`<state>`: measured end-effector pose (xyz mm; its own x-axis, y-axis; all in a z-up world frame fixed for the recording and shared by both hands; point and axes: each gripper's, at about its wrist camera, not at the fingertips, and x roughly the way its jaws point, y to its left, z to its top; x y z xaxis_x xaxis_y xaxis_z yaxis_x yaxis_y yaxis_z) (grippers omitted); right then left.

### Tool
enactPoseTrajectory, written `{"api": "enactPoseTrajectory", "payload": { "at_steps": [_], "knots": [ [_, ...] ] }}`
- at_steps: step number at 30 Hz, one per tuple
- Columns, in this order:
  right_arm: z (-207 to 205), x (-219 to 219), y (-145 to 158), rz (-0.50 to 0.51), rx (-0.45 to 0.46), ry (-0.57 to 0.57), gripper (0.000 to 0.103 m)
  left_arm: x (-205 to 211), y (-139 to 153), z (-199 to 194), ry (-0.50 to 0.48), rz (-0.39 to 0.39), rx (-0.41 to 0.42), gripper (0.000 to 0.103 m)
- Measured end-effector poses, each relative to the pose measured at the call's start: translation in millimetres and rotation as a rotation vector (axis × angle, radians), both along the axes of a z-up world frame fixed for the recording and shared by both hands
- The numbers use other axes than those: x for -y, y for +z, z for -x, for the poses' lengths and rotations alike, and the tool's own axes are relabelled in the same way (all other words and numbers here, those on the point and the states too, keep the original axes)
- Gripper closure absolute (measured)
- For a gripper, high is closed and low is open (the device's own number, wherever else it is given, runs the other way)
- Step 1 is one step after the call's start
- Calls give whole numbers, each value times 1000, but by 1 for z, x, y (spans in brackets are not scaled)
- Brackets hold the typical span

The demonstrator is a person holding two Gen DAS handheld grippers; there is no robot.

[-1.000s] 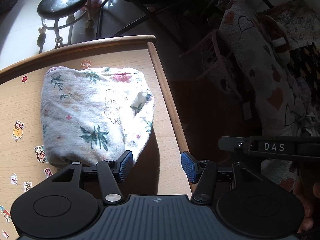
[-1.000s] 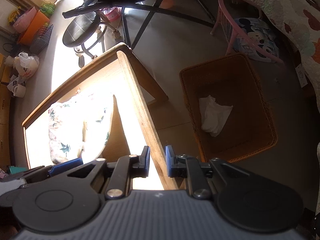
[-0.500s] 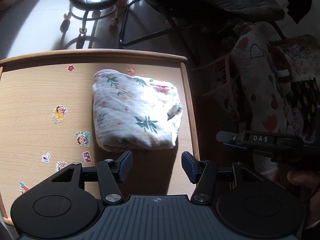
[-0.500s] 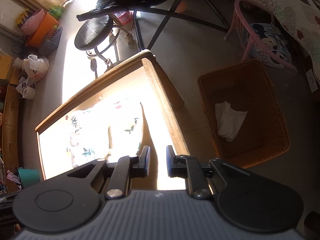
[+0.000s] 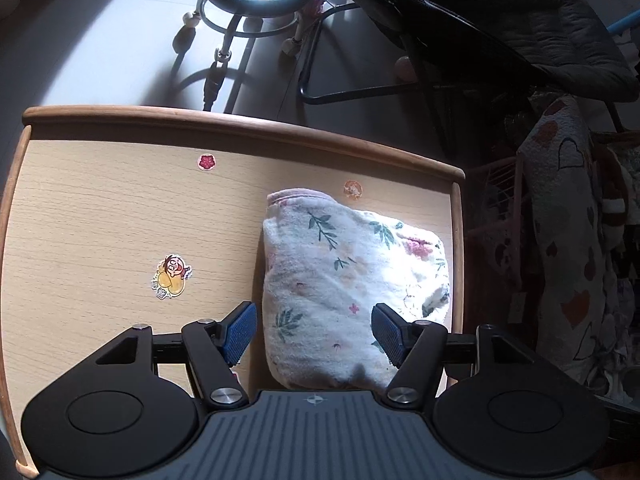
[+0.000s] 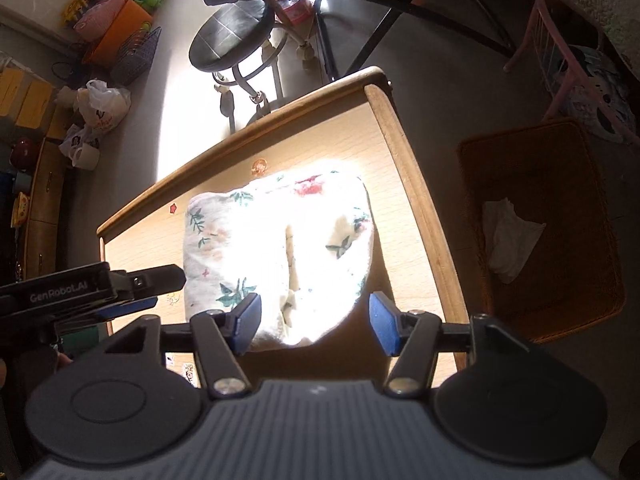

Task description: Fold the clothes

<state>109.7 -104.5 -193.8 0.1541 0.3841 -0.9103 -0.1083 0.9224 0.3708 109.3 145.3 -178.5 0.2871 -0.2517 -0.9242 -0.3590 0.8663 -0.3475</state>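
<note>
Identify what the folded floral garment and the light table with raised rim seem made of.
Folded floral garment: soft napped fabric, probably fleece or flannel; fuzzy matte surface, rounded folds. Light table: looks like wood-grain laminate with a solid wooden rim; printed-looking grain, smooth sheen.

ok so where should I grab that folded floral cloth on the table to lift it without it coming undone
Probably the near rounded edge of the folded floral cloth, taken from above. That edge looks like a closed fold, thick enough to pinch all layers, while the right side shows loose ends. Both the left tool and the right tool stand open.
</note>
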Motion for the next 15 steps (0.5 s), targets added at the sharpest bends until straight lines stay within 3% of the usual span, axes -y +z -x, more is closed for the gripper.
{"api": "enactPoseTrajectory", "payload": {
  "at_steps": [6,15],
  "knots": [
    [0,-8,-16,1,-21,13,21,-1,-22,-4,33,2,-45,37],
    [-6,-15,-41,-2,-65,-11,15,-1,-45,-7,49,25,-80,37]
  ]
}}
